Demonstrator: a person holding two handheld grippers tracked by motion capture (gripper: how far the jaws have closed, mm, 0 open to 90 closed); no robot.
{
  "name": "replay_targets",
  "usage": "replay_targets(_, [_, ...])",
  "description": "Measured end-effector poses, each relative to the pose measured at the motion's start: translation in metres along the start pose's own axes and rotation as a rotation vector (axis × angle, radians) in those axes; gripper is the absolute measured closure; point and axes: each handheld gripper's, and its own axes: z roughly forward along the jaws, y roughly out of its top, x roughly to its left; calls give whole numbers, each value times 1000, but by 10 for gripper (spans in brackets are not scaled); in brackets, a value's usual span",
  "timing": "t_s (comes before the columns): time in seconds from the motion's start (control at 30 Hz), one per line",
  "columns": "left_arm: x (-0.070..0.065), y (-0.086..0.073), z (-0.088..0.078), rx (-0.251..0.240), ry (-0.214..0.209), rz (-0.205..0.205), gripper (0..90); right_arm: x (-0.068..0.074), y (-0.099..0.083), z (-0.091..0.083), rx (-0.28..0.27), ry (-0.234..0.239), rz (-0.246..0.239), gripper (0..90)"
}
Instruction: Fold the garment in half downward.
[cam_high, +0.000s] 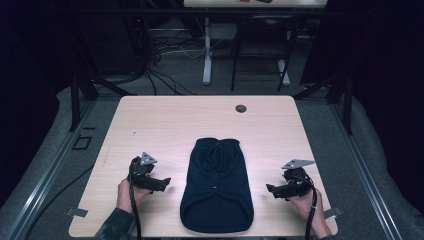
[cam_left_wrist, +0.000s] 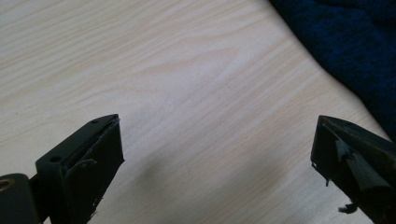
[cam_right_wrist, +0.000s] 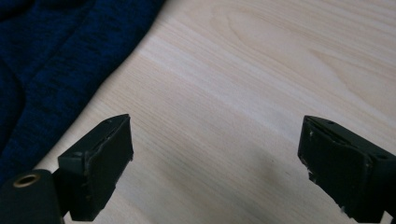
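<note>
While the dark blue sweater lies flat on the counter, both grippers, left gripper and right gripper, wait beside it, fingers spread wide, pinching nothing.

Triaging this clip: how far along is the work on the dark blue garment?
Done: the dark blue garment lies flat in the middle of the wooden table, apparently folded to a narrow shape. In hand: nothing; the left gripper and right gripper sit open either side of it, fingers over bare wood. Left: any grasp or further fold; neither has touched the fabric.
</note>
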Motion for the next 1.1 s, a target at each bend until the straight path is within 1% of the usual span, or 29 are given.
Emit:
replay_targets(0.03, [-1, 4, 2, 9, -15, 7, 24, 0, 4, 0, -5, 9, -4, 105])
replay_targets(0.07, [-1, 4, 2, 9, -15, 7, 23, 0, 4, 0, -5, 9, -4, 105])
replay_targets(0.1, [-1, 9, 5, 8, -24, 15, 23, -1, 8, 1, -5, 20, -7, 114])
replay_targets(0.13, [-1, 12, 5, 9, -29, 17, 23, -1, 9, 1, -10, 17, -10, 128])
replay_targets(0.23, [-1, 17, 7, 4, -26, 25, 23, -2, 12, 3, -9, 25, -15, 129])
replay_targets(0.3, [-1, 26, 11, 11, -47, 27, 21, -3, 18, 6, -2, 30, -16, 123])
replay_targets(0.33, [-1, 26, 11, 11, -47, 27, 20, -3, 18, 6, -2, 30, -16, 123])
replay_targets(0.37, [-2, 29, 12, 14, -49, 32, 22, -4, 22, 8, -1, 37, -17, 120])
replay_targets(0.4, [-2, 32, 14, 14, -45, 41, 22, -4, 22, 8, -1, 37, -17, 120])
replay_targets(0.47, [-3, 38, 16, 16, -65, 33, 19, -4, 26, 11, 6, 44, -22, 116])
replay_targets(0.5, [-3, 43, 18, 16, -69, 41, 18, -3, 30, 13, 2, 48, -23, 110])
replay_targets(0.57, [-3, 45, 20, 16, -69, 41, 14, -2, 35, 16, 6, 50, -26, 105])
replay_targets(0.63, [-4, 49, 23, 17, -83, 35, 14, -2, 37, 17, 9, 58, -32, 102])
replay_targets(0.77, [-7, 60, 29, 22, -96, 45, 7, 0, 47, 24, 18, 71, -43, 92])
replay_targets(0.83, [-8, 63, 31, 23, -102, 42, 3, 1, 50, 25, 21, 73, -46, 88])
replay_targets(0.87, [-9, 67, 33, 22, -110, 46, 3, 2, 55, 28, 27, 85, -50, 84])
replay_targets(0.9, [-9, 67, 33, 22, -110, 46, 3, 3, 57, 30, 26, 88, -55, 80])
replay_targets(0.93, [-9, 70, 35, 20, -112, 44, 3, 3, 57, 30, 26, 88, -55, 80])
replay_targets(0.97, [-10, 74, 38, 22, -119, 46, 2, 4, 62, 33, 31, 93, -57, 75])
replay_targets(1.0, [-10, 74, 38, 22, -119, 46, 1, 4, 62, 33, 31, 93, -57, 75])
replay_targets(1.03, [-11, 76, 40, 24, -124, 42, 1, 4, 66, 37, 33, 106, -52, 72])
replay_targets(1.1, [-12, 82, 45, 29, -137, 41, 1, 4, 71, 40, 41, 108, -54, 71])
